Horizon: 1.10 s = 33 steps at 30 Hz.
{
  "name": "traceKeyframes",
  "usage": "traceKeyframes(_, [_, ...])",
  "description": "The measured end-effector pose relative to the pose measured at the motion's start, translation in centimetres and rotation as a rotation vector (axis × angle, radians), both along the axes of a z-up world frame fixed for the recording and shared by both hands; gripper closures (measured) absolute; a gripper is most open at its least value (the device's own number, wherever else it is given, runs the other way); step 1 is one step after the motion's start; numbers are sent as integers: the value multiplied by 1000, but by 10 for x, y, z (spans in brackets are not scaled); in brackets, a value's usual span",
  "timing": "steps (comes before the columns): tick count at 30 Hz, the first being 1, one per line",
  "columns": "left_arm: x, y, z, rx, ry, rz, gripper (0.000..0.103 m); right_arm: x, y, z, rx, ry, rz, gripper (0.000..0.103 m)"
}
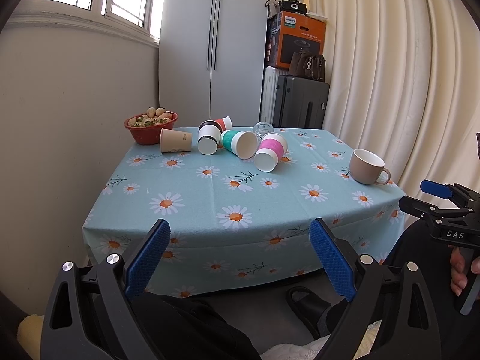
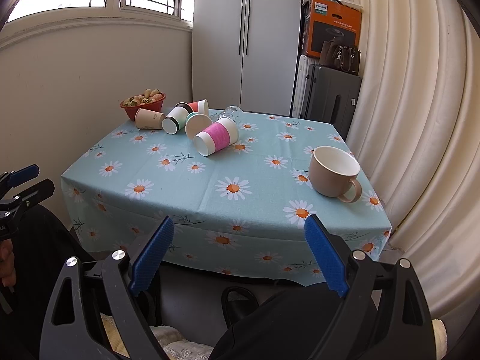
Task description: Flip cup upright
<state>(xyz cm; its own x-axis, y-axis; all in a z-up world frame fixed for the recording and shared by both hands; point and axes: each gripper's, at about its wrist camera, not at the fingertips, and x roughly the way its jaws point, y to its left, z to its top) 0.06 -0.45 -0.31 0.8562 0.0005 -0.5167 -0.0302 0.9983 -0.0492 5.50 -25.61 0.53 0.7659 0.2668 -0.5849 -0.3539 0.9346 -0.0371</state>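
Several paper cups lie on their sides at the far side of the table: a pink-banded cup (image 1: pixel 270 152) (image 2: pixel 216 140), a teal-banded cup (image 1: pixel 239 143) (image 2: pixel 196 124), a black-banded cup (image 1: pixel 208 137) (image 2: pixel 175 119), a red-banded cup (image 1: pixel 225 123) (image 2: pixel 198 106) and a plain beige cup (image 1: pixel 175 145) (image 2: pixel 149 119). A clear glass (image 1: pixel 261 128) (image 2: pixel 229 113) lies behind them. A tan mug (image 1: pixel 367 166) (image 2: pixel 334 174) stands upright at the right. My left gripper (image 1: pixel 240 258) and my right gripper (image 2: pixel 240 255) are open and empty, held off the table's near edge.
The table wears a light blue daisy tablecloth (image 1: pixel 210 198) (image 2: pixel 192 192). A red bowl of strawberries (image 1: pixel 151 123) (image 2: pixel 142 104) stands at the far left corner. A wall is on the left, a curtain (image 1: pixel 390 75) on the right, suitcases (image 1: pixel 300 102) and a wardrobe behind.
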Motion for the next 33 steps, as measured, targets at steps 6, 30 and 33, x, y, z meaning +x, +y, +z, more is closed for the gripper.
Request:
traceKeyframes(6, [0,0,0,0,0,0,11,0,1,1,-1,0,0,15])
traceKeyframes(30, [2,-3,3,-26,19,-2,11,-5,2,1,9,-17,4,15])
traceKeyframes(33, [9,0,5,-46,57,3,11,-11,4,6,19,-14,32,15])
